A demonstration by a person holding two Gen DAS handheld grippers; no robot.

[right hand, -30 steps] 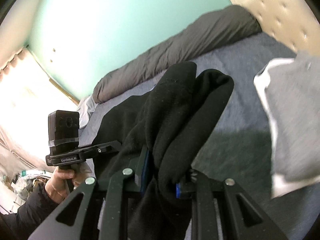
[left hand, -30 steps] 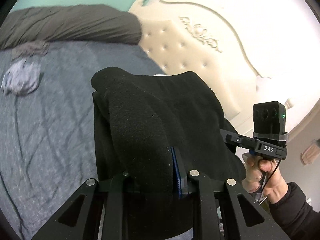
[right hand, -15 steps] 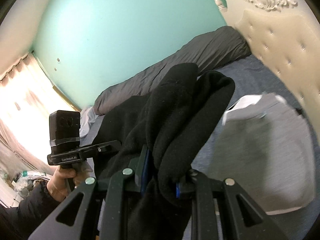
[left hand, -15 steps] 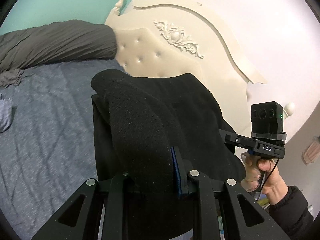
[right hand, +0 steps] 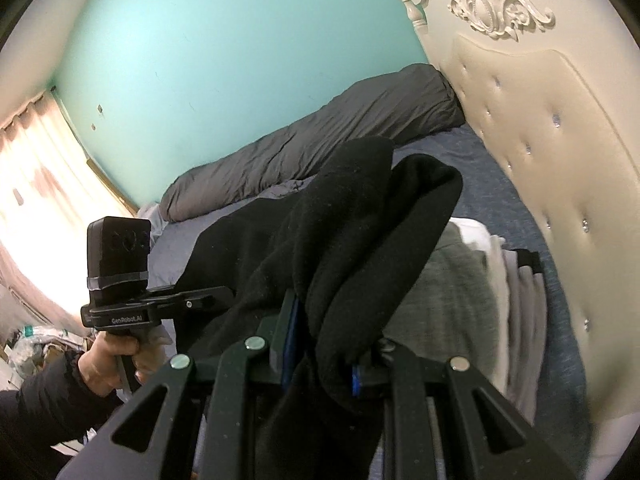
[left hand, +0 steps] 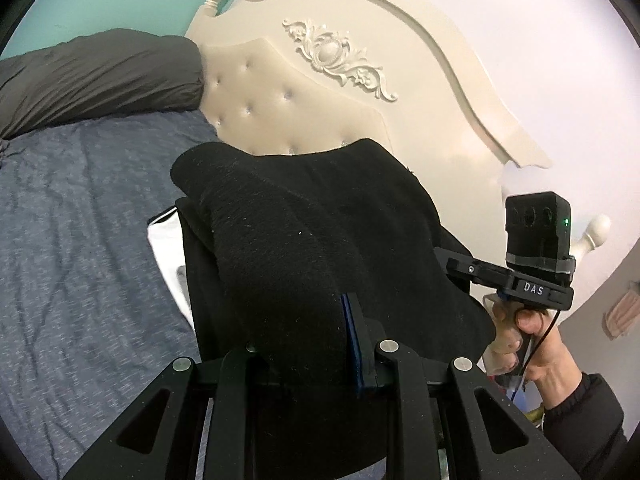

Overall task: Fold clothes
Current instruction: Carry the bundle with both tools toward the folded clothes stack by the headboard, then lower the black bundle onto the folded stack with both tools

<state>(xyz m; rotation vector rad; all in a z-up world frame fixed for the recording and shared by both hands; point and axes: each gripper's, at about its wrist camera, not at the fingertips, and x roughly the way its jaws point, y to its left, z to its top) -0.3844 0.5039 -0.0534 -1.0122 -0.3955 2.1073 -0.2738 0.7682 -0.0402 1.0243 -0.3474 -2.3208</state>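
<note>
Left wrist view
- Left gripper (left hand: 304,344): its 2 fingers are clamped on a thick bunched fold of the black garment (left hand: 304,240); only the blue pad (left hand: 349,344) of 1 finger shows, the other is buried under cloth.
- Black garment: held up in the air above the bed (left hand: 80,248), stretched across to the other tool and hanging down below both.
- Right gripper (left hand: 460,268): seen from the side at the garment's far edge, its tips hidden by the cloth — from here it cannot be told how they stand.
- Right hand (left hand: 528,336): wrapped around the handle, a black sleeve (left hand: 580,420) behind it.
- Bed: blue-grey sheet, wrinkled, with a dark grey duvet (left hand: 100,76) rolled along the far side.
- Headboard (left hand: 320,92): cream, tufted, with a carved ornament.
- White cloth (left hand: 168,248): a strip shows on the bed just under the garment's left edge.

Right wrist view
- Right gripper (right hand: 324,356): 2 fingers closed on a doubled roll of the black garment (right hand: 360,240), blue pads at both sides of the fold.
- Left gripper (right hand: 216,300): its tip ends in the cloth; its grip is hidden here.
- Left hand (right hand: 112,360): around the handle, low at the left.
- Stack of folded clothes (right hand: 480,300): grey and white pieces — lying on the bed beside the headboard (right hand: 560,160), below the raised garment.
- Wall (right hand: 220,60): turquoise.
- Curtain (right hand: 40,184): pale, at the left.
</note>
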